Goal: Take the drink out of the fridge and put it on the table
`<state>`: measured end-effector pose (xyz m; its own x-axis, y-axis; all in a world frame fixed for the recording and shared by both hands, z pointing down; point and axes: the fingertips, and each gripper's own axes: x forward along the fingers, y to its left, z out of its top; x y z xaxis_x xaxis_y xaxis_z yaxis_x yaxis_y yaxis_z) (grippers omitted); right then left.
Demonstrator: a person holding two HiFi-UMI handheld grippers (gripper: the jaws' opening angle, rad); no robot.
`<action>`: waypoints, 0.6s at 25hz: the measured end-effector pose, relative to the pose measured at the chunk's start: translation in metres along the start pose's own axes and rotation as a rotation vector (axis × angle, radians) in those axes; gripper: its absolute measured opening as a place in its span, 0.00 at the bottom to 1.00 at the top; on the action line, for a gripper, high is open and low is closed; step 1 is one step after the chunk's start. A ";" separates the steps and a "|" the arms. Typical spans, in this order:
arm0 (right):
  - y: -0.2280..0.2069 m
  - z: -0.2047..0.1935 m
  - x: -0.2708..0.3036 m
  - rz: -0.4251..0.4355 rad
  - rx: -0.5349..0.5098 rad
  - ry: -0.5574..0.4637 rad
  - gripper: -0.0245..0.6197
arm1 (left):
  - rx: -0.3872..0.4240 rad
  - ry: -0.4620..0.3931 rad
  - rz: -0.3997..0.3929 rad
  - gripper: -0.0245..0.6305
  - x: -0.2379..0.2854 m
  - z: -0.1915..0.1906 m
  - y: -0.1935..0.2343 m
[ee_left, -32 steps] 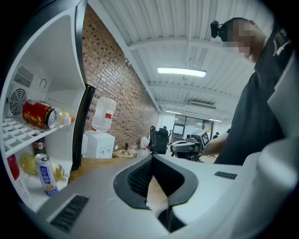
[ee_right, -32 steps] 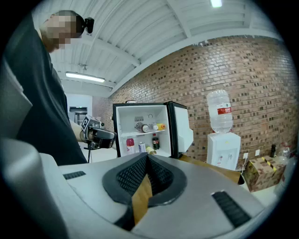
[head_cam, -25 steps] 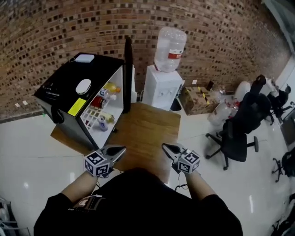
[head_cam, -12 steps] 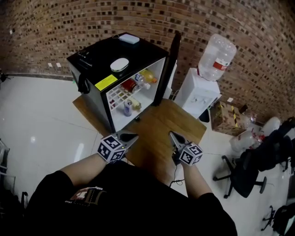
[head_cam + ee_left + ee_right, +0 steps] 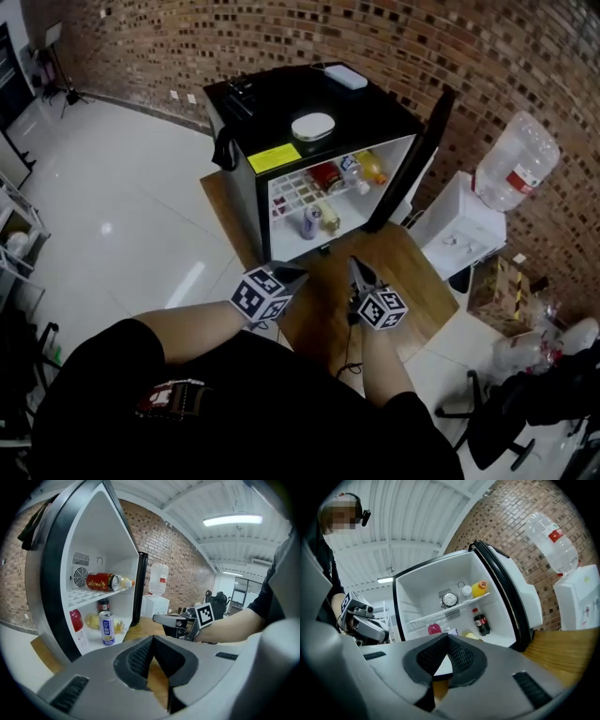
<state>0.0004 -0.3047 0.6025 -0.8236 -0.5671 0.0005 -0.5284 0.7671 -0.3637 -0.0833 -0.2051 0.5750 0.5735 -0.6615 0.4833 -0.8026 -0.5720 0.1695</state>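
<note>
A black mini fridge (image 5: 281, 122) stands open on a wooden table (image 5: 412, 272), its door (image 5: 417, 159) swung to the right. On its shelf lie a red can (image 5: 325, 175) (image 5: 101, 581) and a yellow bottle (image 5: 372, 167) (image 5: 479, 588). Below stand a blue-and-white can (image 5: 311, 221) (image 5: 107, 629) and a small cola bottle (image 5: 481, 621). My left gripper (image 5: 298, 272) (image 5: 152, 637) and right gripper (image 5: 356, 267) (image 5: 447, 637) hover side by side in front of the fridge opening, both shut and holding nothing, well short of the drinks.
A white round object (image 5: 313, 125) and a white box (image 5: 341, 77) lie on the fridge top. To the right are a water dispenser (image 5: 469, 220) with its bottle (image 5: 514, 173), a cardboard box (image 5: 502, 286) and an office chair (image 5: 534, 403). White tiled floor (image 5: 122, 216) spreads to the left.
The view has swung round, so the fridge opening now sits straight ahead, above the grippers. Both grippers have drawn closer together and nearer the fridge, still shut.
</note>
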 end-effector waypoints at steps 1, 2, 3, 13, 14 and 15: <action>-0.004 -0.002 0.011 0.007 0.006 -0.005 0.05 | -0.013 0.007 0.017 0.03 0.003 -0.001 0.004; -0.008 -0.004 0.022 0.014 0.009 -0.007 0.05 | -0.032 0.012 0.035 0.03 0.007 -0.002 0.009; -0.011 -0.006 0.032 0.022 0.012 -0.008 0.05 | -0.053 0.018 0.055 0.03 0.011 -0.003 0.014; -0.014 -0.042 0.095 0.099 -0.119 0.040 0.15 | -0.240 0.107 0.228 0.03 0.030 -0.029 0.049; -0.013 -0.047 0.099 0.101 -0.142 0.055 0.20 | -0.273 0.102 0.242 0.03 0.031 -0.028 0.050; -0.014 -0.050 0.103 0.098 -0.159 0.065 0.20 | -0.299 0.093 0.254 0.03 0.033 -0.026 0.051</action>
<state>-0.0875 -0.3589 0.6545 -0.8818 -0.4704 0.0341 -0.4663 0.8586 -0.2131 -0.1091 -0.2433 0.6218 0.3442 -0.7091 0.6154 -0.9372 -0.2200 0.2706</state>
